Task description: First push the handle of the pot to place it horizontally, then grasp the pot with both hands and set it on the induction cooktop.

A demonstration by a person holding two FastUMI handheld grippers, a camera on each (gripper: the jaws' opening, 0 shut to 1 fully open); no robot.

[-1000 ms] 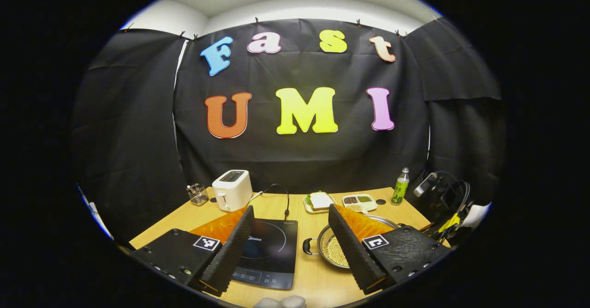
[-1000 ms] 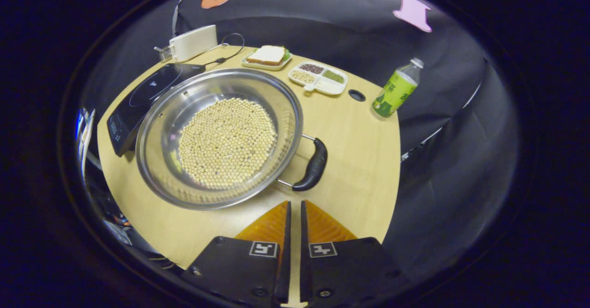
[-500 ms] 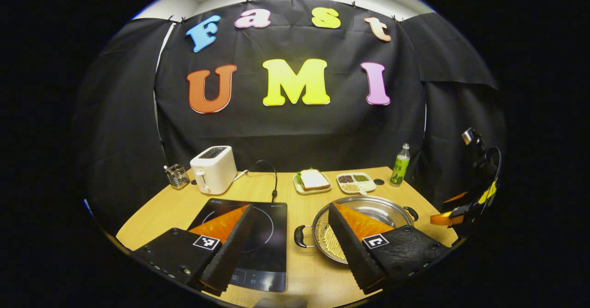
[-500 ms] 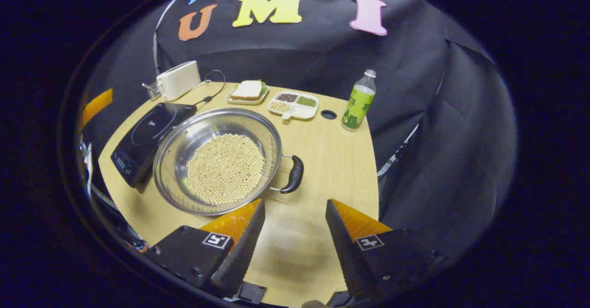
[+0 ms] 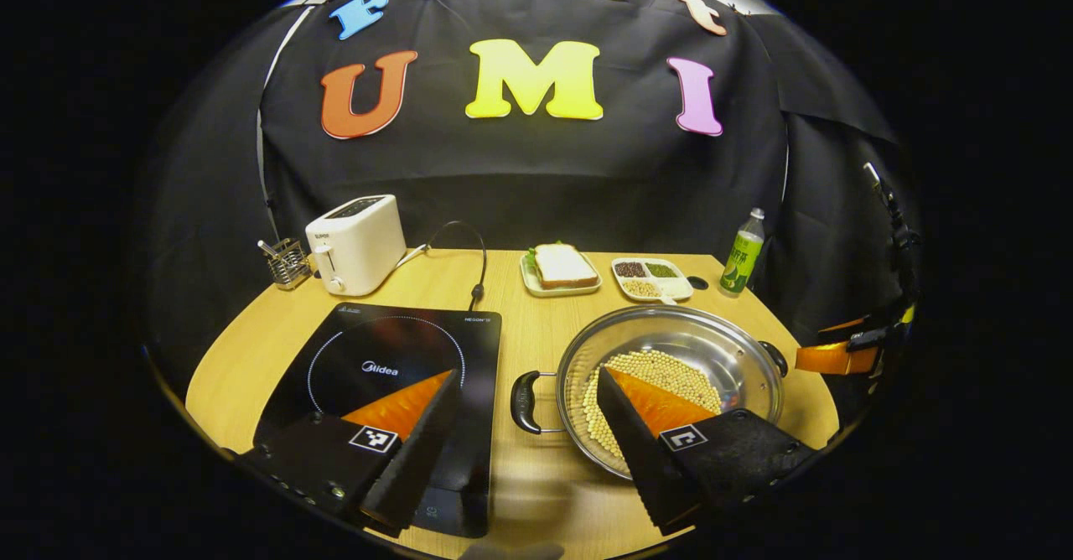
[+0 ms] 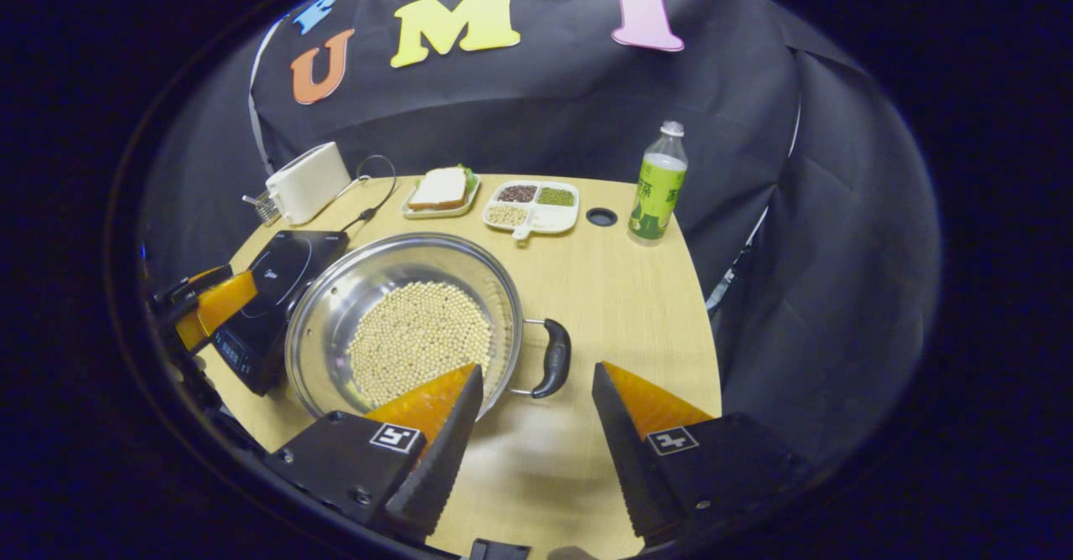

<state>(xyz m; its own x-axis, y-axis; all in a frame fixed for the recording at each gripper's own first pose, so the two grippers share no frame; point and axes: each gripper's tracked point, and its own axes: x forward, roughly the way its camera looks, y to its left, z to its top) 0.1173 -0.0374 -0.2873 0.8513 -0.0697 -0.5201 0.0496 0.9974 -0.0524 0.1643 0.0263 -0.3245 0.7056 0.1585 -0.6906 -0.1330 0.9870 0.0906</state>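
Both claws are spread wide and hold nothing. The left gripper (image 5: 524, 426) hangs near the pot's left handle (image 5: 521, 391). The right gripper (image 6: 536, 430) hangs near the right handle (image 6: 555, 358). The pot (image 5: 671, 359) sits on the table (image 5: 536, 325), right of the cooktop (image 5: 394, 359).

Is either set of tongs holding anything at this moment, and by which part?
Nothing is held. Left tongs and right tongs are open, each near a pot handle.

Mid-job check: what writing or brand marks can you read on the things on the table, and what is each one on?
"Midea": on the glass top of the induction cooktop, in the left gripper view.
Small print at the cooktop's far corners and on its front control strip: too small to read.
Mark on the toaster: blurred, unreadable.
Label on the bottle: too small to read.
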